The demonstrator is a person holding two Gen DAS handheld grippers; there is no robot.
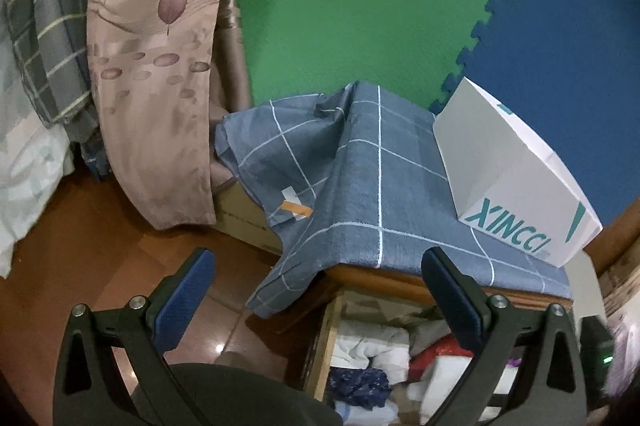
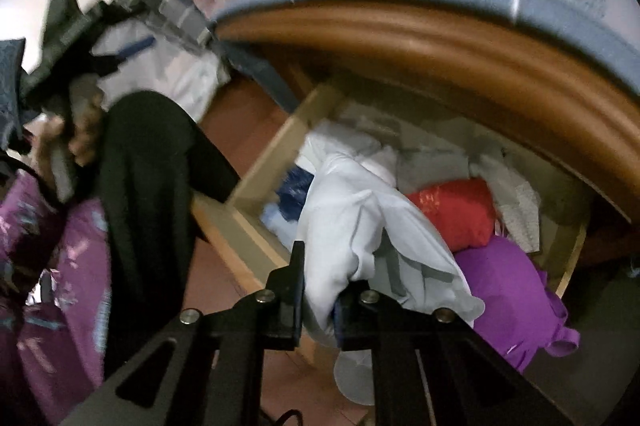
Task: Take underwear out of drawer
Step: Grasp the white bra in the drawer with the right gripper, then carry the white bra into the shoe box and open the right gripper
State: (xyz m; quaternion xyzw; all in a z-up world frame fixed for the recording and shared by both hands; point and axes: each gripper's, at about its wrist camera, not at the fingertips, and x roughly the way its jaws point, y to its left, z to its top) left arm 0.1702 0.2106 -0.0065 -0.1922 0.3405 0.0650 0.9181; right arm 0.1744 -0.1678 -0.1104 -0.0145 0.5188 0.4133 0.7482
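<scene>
- Right gripper (image 2: 320,290): jaws closed on a fold of the white underwear (image 2: 360,222). The cloth is bunched between the pads and spills out on both sides of them.
- Left gripper (image 1: 316,278): jaws wide apart, holding nothing, poised above the front corner of the nightstand.
- Location of the item: the white underwear rises from the open drawer (image 2: 256,166). Its upper end is in the pinch; its far end trails among the other garments, next to a red garment (image 2: 456,214) and a purple garment (image 2: 516,290).
- Handling, judged from the drape: light, limp, non-fragile. It will sag and swing below the pinch, offering no stiffness.
- Grip point: a doubled fold or hem is preferable; a single thin layer may slide through the pads.
- Risk: the trailing end may drag neighbouring garments over the drawer wall. Lift straight up until the cloth hangs free.
- Surroundings: a blue checked cloth (image 1: 380,186) covers the nightstand top, bearing a white box (image 1: 516,178).
</scene>
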